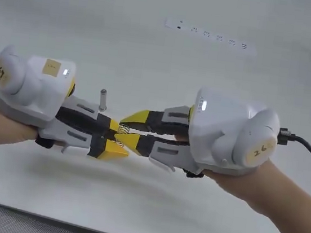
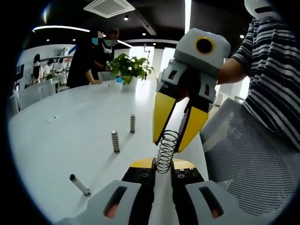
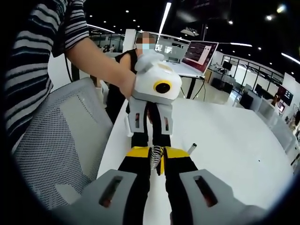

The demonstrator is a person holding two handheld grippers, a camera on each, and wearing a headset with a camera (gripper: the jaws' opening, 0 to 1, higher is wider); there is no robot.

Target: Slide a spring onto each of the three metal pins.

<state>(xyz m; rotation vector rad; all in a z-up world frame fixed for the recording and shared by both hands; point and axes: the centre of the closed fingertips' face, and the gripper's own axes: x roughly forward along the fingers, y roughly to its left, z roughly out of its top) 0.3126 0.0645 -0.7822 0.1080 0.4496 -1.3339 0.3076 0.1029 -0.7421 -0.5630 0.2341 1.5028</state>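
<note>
Where the two grippers meet nose to nose above the white bench, a single spring is bridged between them. The left claw is drawn nearly together, and the lower end of the spring is pinched between its yellow tips. From there the coils rise forward, clear of the bench, into the right claw. That claw comes in from the opposite side and closes on the spring's other end, with a yellow finger pressed against the coils on each side. In the right gripper view the spring sits snug between that claw's own two tips. The left gripper's dark jaws lie straight ahead in that view, close together on the same spring.

Three metal pins stand in a row on the bench, off to the left in the left gripper view. The nearest is a bare pin with nothing on its shaft. The middle pin and the far pin each carry a spring around them. In the head view the bare pin stands upright just beyond the left gripper, apart from both claws.

A white power strip lies well back on the bench. A person's striped sleeve reaches to the right gripper, above a grey mesh chair. A potted plant stands at the far end of the bench.
</note>
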